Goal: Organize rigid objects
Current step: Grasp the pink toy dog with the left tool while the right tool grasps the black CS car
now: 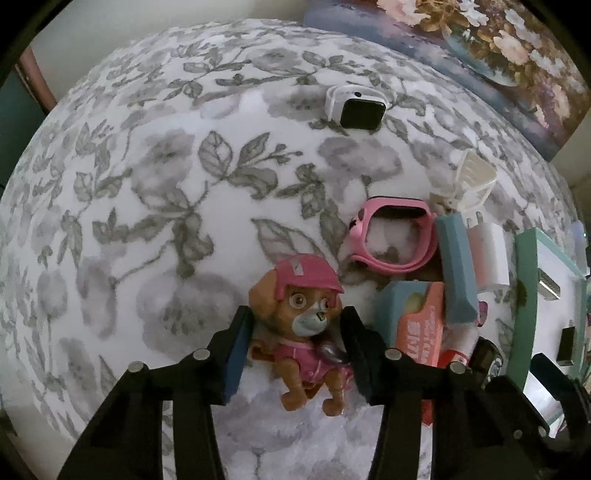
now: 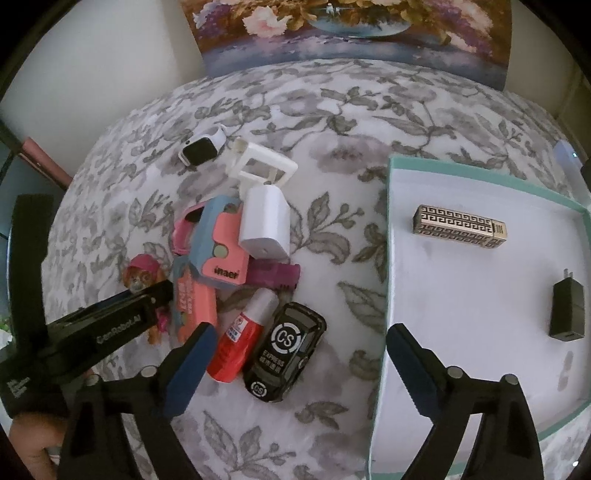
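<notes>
- Left wrist view: aimed low and close along the floral cloth (image 1: 147,206).
- Right wrist view: aimed downward from higher.
- Shared: white watch (image 1: 356,107) (image 2: 202,148), painting (image 1: 480,48) (image 2: 351,29).

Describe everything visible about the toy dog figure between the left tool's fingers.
The toy dog figure looks like hard moulded plastic: tan body, floppy ears, pink helmet, pink vest, grey muzzle, big eyes. It faces the left wrist camera, legs toward the lens, on the floral cloth. The left tool brackets it, blue-padded fingers close on both sides; actual contact is unclear. It sits left of the cluttered pile, apart from the pink watch.
</notes>
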{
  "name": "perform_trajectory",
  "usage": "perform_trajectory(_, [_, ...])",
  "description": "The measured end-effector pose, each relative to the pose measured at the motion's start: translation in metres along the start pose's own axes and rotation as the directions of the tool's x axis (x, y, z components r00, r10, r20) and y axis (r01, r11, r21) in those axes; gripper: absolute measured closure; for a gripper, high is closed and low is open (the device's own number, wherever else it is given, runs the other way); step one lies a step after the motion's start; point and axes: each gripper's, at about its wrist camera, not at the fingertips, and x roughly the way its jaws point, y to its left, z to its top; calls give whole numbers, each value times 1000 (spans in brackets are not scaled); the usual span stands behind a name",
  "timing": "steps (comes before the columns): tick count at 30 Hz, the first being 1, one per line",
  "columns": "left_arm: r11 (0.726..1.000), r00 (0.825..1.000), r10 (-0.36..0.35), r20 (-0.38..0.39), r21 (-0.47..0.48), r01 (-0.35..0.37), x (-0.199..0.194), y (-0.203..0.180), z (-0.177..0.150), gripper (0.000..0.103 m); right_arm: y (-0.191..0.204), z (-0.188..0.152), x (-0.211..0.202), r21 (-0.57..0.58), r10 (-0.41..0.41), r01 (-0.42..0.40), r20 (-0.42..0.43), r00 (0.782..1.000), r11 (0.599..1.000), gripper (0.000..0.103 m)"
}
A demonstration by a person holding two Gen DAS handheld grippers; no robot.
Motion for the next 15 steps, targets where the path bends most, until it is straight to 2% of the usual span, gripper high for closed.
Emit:
perform_trajectory(5, [1000, 1000, -12, -17, -2, 12, -1, 3, -9, 52, -3, -3, -7, 10, -4, 4, 18, 1000, 1000, 24])
perform_trajectory(7, [1000, 1000, -10, -25, -1, 10, -1, 3, -13, 52, -3, -4, -11, 17, 38, -38, 23, 999, 999, 32])
perform_trajectory(9, [1000, 999, -9, -34, 0, 9, -1, 4, -17, 52, 0, -5, -13, 11, 59, -59, 22, 998, 998, 35])
perform_trajectory(14, [1000, 999, 3, -54, 2, -3, -1, 5, -28, 52, 11, -11, 1, -24, 55, -56, -32, 998, 998, 43])
perform_trajectory(15, [1000, 998, 4, -55, 2, -4, -1, 4, -31, 52, 12, -13, 4, -28, 53, -54, -42, 998, 998, 48])
